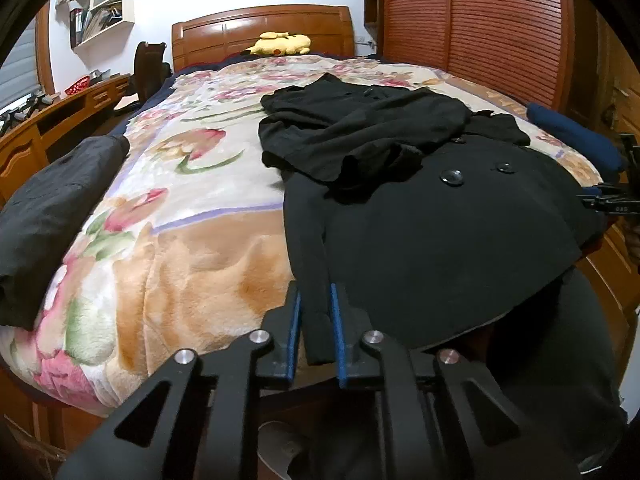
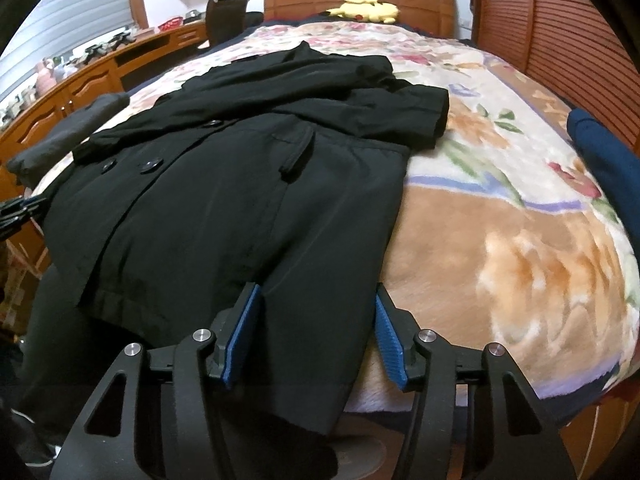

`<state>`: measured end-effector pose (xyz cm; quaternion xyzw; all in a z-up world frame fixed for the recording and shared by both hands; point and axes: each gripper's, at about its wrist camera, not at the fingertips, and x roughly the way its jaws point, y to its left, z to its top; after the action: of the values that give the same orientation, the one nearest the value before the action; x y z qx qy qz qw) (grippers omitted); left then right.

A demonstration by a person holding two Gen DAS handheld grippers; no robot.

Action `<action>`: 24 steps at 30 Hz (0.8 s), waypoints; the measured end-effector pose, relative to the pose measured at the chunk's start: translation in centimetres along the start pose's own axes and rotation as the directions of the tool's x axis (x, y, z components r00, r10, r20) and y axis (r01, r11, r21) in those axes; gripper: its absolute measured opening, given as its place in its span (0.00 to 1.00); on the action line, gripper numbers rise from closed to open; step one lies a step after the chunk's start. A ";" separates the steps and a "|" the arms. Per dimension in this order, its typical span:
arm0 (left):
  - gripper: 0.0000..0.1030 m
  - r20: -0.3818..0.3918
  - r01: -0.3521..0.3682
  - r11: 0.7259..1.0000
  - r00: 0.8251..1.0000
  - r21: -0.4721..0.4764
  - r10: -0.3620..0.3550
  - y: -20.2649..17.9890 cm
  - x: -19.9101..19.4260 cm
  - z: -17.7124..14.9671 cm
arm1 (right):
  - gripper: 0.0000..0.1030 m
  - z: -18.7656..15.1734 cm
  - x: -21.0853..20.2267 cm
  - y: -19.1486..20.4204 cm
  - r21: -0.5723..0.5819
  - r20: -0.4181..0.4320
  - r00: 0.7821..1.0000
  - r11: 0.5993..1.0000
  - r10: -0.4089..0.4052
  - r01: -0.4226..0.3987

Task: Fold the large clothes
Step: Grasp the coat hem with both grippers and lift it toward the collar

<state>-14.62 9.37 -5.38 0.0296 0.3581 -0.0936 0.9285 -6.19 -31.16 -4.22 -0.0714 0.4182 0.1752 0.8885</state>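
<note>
Coat point(image 1: 432, 216), black w/ big buttons, lies spread on the floral blanket point(image 1: 192, 208) of the bed, hem hanging over the near edge.

Left wrist view: left gripper point(image 1: 315, 308) has its blue pads drawn nearly together on a narrow black strip at the coat's left edge (looks like a sleeve cuff), which sits between them; pads press it from both sides. Dark grey folded garment point(image 1: 52, 216) lies at the bed's left edge, well apart from the coat. Yellow plush toy point(image 1: 280, 44) rests by the wooden headboard point(image 1: 260, 28). Blue garment point(image 1: 576, 136) at far right, near the wardrobe point(image 1: 472, 28).

Right wrist view: right gripper point(image 2: 318, 304) stands spread about halfway, pads either side of the coat's lower right corner point(image 2: 316, 320). Cloth is between them but fingers point(image 2: 390, 340) aren't squeezing it; gap shows on both sides. Coat's sleeve folded across its upper part. Desk point(image 2: 80, 80) runs along the left.
</note>
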 end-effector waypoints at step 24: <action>0.02 0.325 0.001 1.000 0.946 -0.024 0.007 -0.5 -10.2 5.1 | 0.00 4.7 -8.9 0.8 -0.008 0.302 0.953 1.000 -0.010 0.013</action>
<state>-18.72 9.85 5.27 0.0031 0.2010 -0.0916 0.9753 -8.33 -31.40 5.70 -0.0507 0.2761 0.1808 0.9426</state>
